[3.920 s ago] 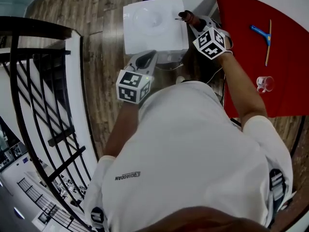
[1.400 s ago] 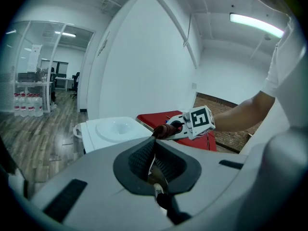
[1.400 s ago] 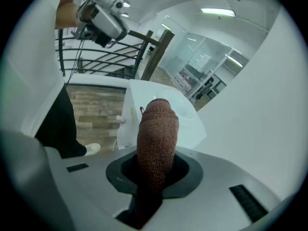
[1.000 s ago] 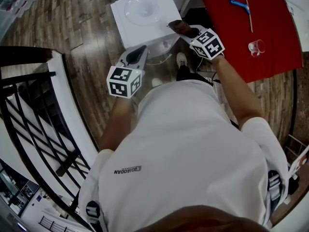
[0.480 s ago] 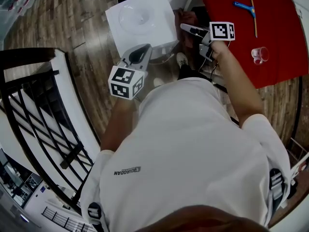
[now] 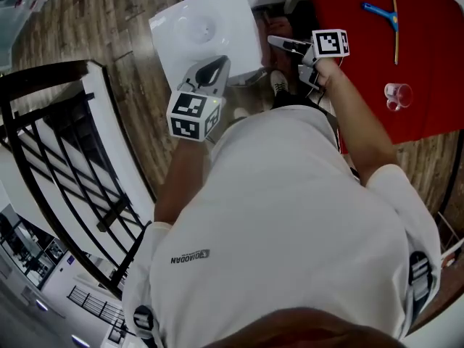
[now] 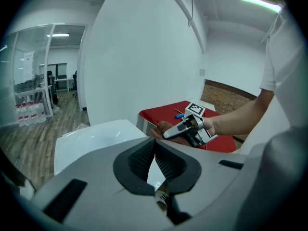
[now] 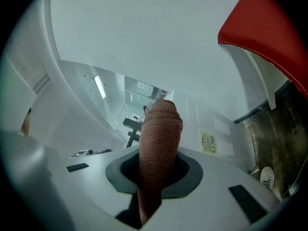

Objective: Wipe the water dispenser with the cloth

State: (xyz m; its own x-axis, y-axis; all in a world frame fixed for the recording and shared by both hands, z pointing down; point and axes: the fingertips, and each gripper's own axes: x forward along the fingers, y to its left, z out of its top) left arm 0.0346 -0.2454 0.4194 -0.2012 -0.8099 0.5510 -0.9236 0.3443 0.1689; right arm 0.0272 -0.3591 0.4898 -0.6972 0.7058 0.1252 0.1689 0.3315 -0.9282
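The right gripper clamps the brown cloth just beside the white water dispenser (at its right side); the left gripper hovers above its front edge, jaws together, empty.

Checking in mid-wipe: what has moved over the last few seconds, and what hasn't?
The right gripper has carried the cloth off the top of the water dispenser to its right side, turning as it went, and kept its grip on the cloth. The left gripper stayed shut and empty by the dispenser's front edge.
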